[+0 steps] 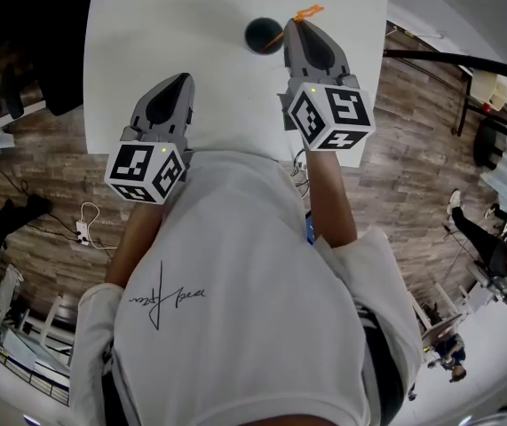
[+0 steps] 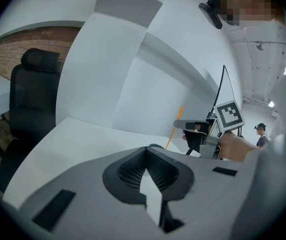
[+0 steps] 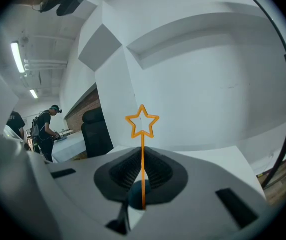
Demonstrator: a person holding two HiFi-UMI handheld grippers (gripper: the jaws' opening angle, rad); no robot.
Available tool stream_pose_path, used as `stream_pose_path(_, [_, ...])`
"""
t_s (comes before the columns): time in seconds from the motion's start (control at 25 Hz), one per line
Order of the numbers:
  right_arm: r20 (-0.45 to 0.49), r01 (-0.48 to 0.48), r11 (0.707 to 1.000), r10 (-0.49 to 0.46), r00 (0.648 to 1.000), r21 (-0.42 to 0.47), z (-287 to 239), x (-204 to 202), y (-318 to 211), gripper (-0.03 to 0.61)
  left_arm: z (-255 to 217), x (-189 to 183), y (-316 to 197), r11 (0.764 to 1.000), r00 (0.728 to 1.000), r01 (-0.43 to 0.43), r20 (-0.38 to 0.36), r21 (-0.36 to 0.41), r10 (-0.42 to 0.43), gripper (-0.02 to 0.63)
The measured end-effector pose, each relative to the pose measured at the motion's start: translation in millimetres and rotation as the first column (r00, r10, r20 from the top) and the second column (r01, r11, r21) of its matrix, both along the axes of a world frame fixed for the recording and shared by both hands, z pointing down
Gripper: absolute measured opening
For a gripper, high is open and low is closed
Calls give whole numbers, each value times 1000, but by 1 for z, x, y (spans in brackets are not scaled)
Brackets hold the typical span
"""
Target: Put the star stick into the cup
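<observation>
Orange and thin, the star stick (image 3: 142, 140) stands upright at the centre of the right gripper view, pinched between the jaws of the right gripper (image 3: 142, 150), its hollow star head above them. Its lower end drops to the dark cup (image 3: 135, 196), seen through the gap beneath the jaws. Whether the tip is inside the cup cannot be told.

In the head view the cup (image 1: 262, 35) sits at the top centre of the frame on a white table (image 1: 191, 25), with the right gripper (image 1: 296, 27) just beside it and the star (image 1: 306, 12) poking out past its tip.

The left gripper (image 1: 182, 80) hangs lower left of the cup, well apart from it. In the left gripper view, the left gripper (image 2: 146, 149) has its jaws pressed together with nothing between them.

A black office chair (image 2: 32, 94) stands at the left of that view. Wood-look flooring (image 1: 413, 149) flanks the table.
</observation>
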State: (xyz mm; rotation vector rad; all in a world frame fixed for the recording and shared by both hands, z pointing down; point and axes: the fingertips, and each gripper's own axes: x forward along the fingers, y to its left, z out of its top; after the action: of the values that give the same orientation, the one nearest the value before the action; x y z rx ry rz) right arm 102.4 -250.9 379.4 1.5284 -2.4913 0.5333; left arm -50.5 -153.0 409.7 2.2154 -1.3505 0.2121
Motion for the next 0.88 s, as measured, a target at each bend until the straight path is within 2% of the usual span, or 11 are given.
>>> stream_pose_path(0.88, [-42, -22, 999, 20, 999, -48, 33, -3, 0, 16, 3, -9, 5, 1000, 1000, 5, -12, -1, -5, 8])
